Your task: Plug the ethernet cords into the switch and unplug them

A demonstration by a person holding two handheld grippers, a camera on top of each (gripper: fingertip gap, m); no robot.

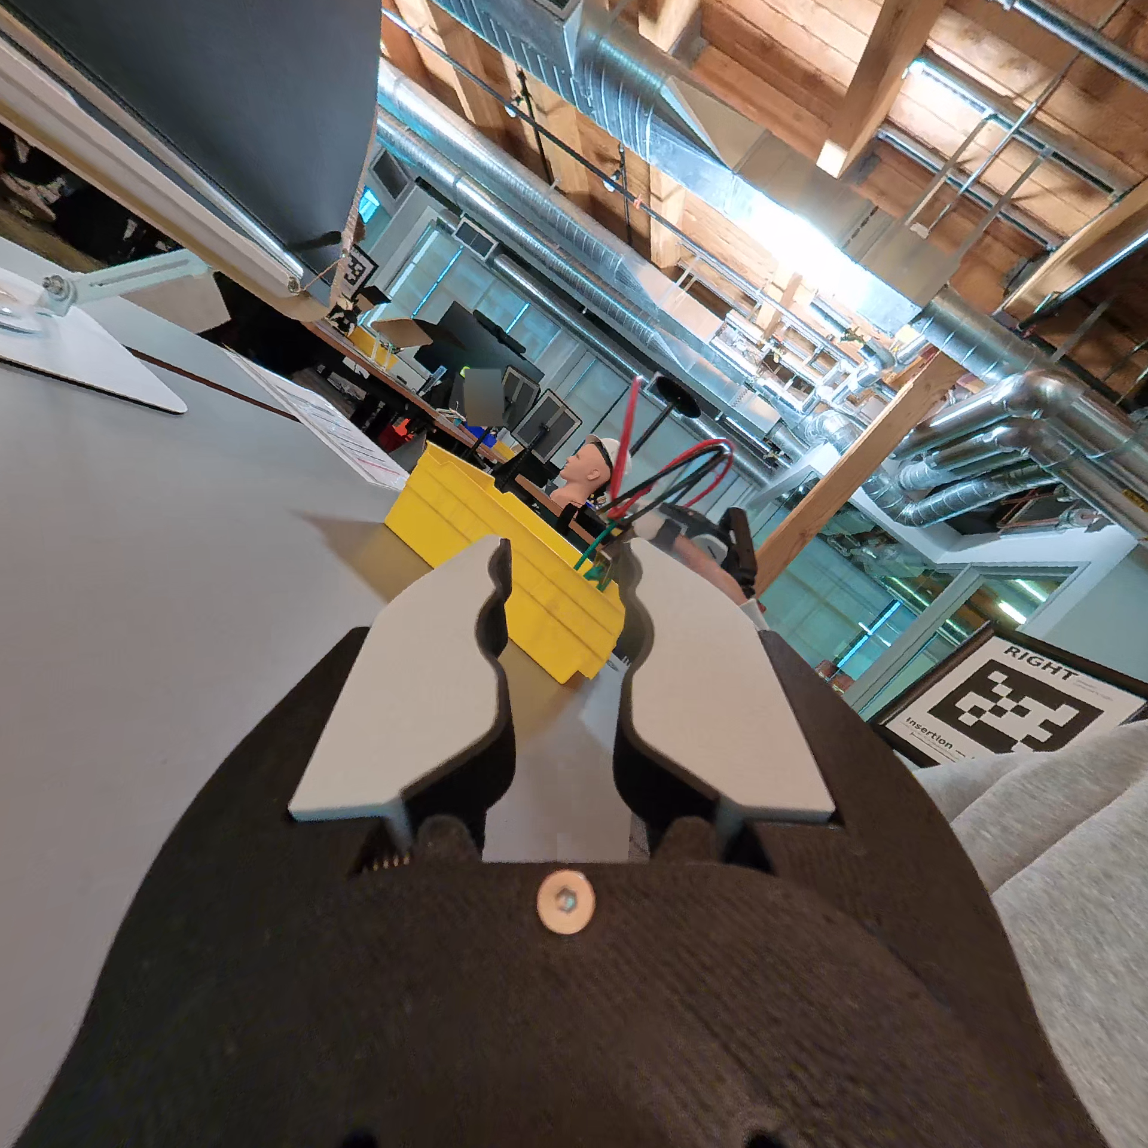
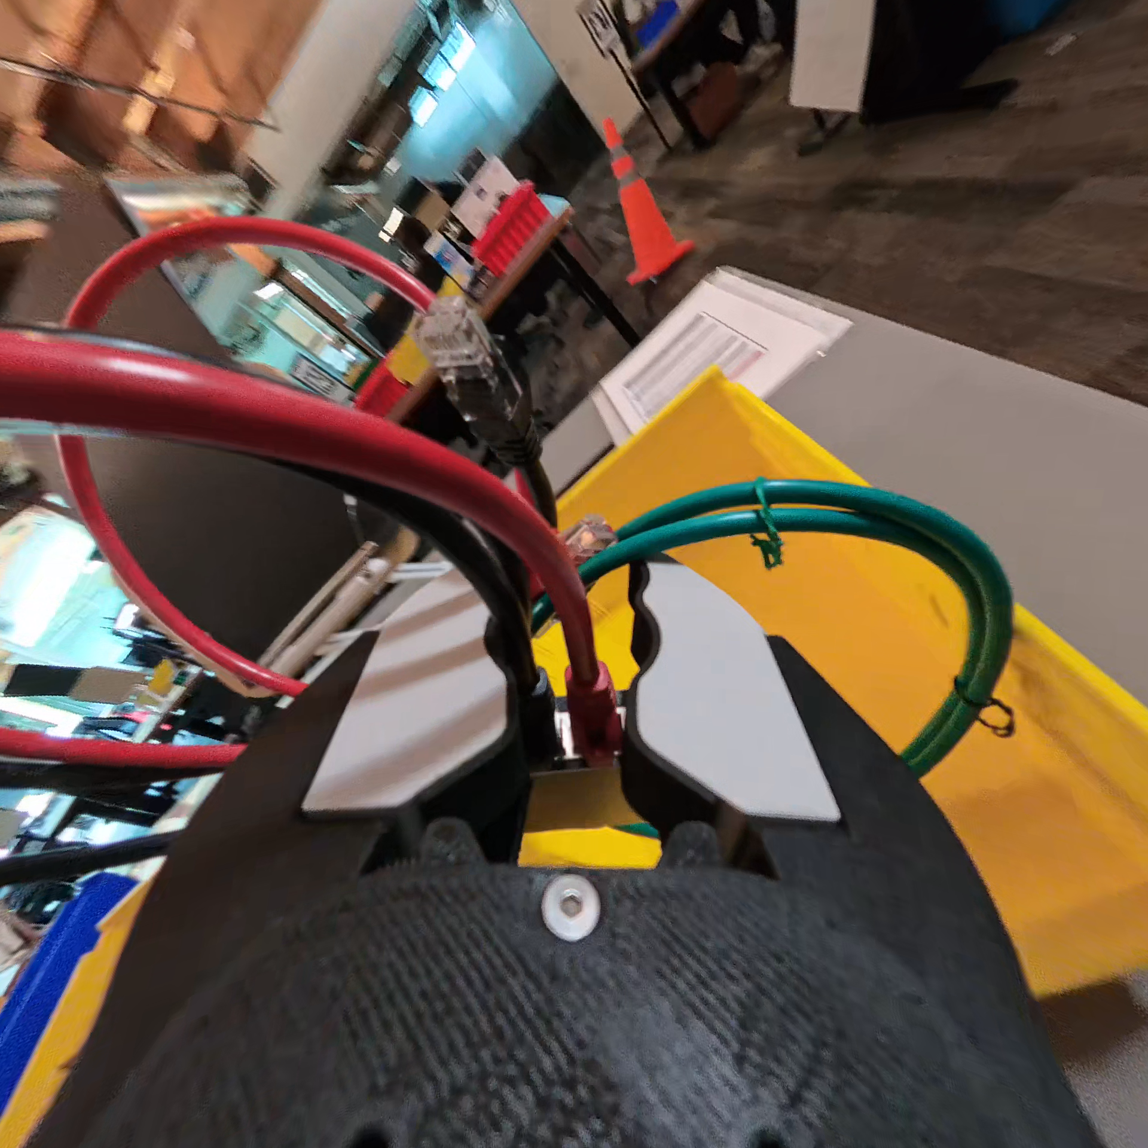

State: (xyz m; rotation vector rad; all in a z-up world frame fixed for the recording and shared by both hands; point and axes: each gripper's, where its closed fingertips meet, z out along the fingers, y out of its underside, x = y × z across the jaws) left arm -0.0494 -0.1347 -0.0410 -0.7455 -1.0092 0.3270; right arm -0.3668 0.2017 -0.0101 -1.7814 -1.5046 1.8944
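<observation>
My right gripper (image 2: 568,587) is shut on a small switch (image 2: 571,784) and holds it over a yellow bin (image 2: 807,652). A red cord (image 2: 348,435) and a black cord (image 2: 497,596) run down into the switch between my fingers. A bundled green cord (image 2: 870,515) loops to the right. A loose clear plug (image 2: 456,348) on a black boot sticks up. My left gripper (image 1: 568,559) is open and empty, low over the grey table (image 1: 155,590), facing the bin (image 1: 472,515). Past the bin the cords (image 1: 683,472) and switch (image 1: 601,566) hang raised.
A white stand base (image 1: 81,354) and a paper sheet (image 1: 335,422) lie on the table to the left. A marker card (image 1: 1006,702) and grey cloth (image 1: 1056,870) are at the right. A blue bin (image 2: 50,994) sits beside the yellow one. An orange cone (image 2: 646,217) stands on the floor.
</observation>
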